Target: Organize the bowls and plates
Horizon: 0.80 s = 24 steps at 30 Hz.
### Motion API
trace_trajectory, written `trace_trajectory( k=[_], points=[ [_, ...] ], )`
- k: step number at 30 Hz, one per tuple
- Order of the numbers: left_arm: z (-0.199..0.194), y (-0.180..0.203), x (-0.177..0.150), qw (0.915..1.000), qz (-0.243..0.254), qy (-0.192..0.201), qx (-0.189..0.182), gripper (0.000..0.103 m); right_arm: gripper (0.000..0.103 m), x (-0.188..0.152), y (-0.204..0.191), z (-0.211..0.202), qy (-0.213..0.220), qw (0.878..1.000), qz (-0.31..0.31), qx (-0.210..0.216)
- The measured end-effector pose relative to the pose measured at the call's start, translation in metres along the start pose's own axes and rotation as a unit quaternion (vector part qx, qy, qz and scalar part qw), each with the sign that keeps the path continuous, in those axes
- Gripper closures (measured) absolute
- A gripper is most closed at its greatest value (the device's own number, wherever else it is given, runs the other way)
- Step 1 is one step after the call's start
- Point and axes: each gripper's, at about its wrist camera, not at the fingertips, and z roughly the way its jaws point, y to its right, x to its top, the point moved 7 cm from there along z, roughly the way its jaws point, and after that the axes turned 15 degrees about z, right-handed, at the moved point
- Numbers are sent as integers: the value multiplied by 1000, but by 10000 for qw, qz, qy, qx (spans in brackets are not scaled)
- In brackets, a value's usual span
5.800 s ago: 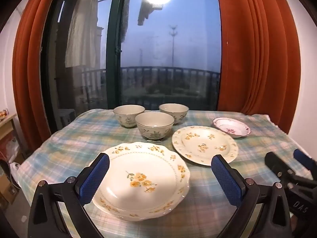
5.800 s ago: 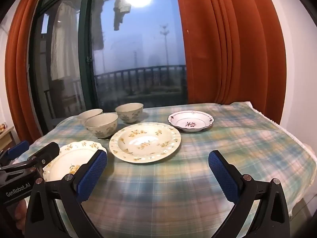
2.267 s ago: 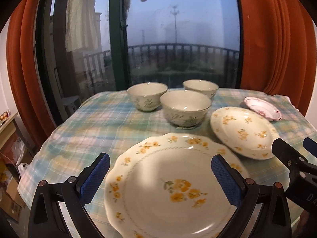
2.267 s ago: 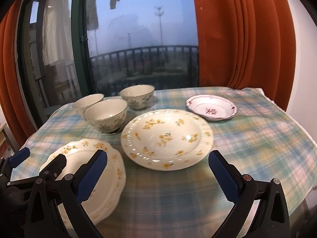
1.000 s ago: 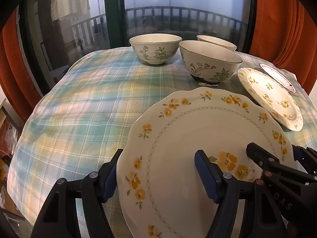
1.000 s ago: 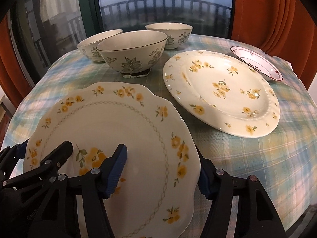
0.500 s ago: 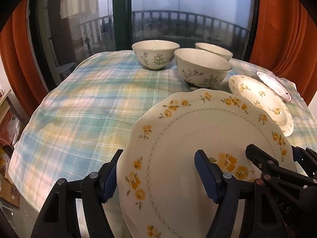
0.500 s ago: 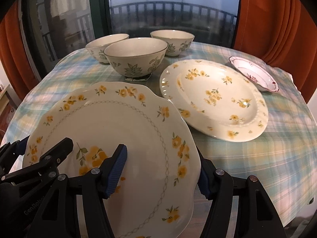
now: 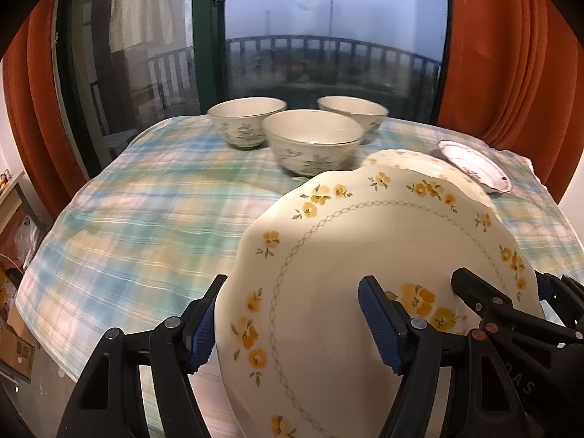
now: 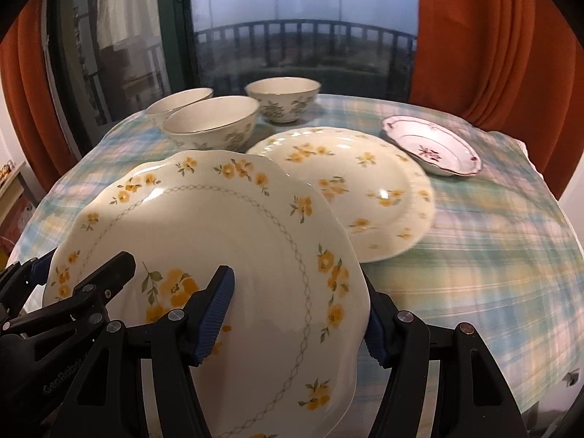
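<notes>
A scalloped cream plate with yellow flowers hangs tilted above the plaid tablecloth. My left gripper is shut on its left rim, one blue pad on top and one outside the edge. On the right rim my right gripper is shut the same way. Just beyond lies a round plate with yellow flowers, partly hidden behind the held plate in the left wrist view. Farther right sits a small pink-patterned plate. Three floral bowls stand at the back.
The table's left edge drops to a floor with cardboard boxes. Orange curtains and a dark window with a balcony rail stand behind the table. Bare cloth shows on the left and the right.
Both grippers have carried the scalloped plate up and to the right, toward the round flowered plate, which it now partly covers in the left wrist view. The grips are unchanged.
</notes>
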Motion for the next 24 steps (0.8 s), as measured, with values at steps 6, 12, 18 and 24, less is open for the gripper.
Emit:
trace_trajectory(
  k=[6, 12, 18, 24],
  points=[
    [0, 37, 9, 9996, -92, 105, -230, 30, 36, 10, 38, -12, 182, 9998, 91, -48],
    [0, 72, 17, 9994, 114, 93, -325, 30, 36, 10, 77, -19, 209, 9992, 326, -103],
    [1, 108, 22, 9986, 361, 82, -371, 30, 36, 8, 114, -20, 202, 9980, 581, -133],
    [4, 142, 22, 9973, 499, -23, -543, 30, 36, 9, 149, -22, 240, 9964, 774, -234]
  ],
)
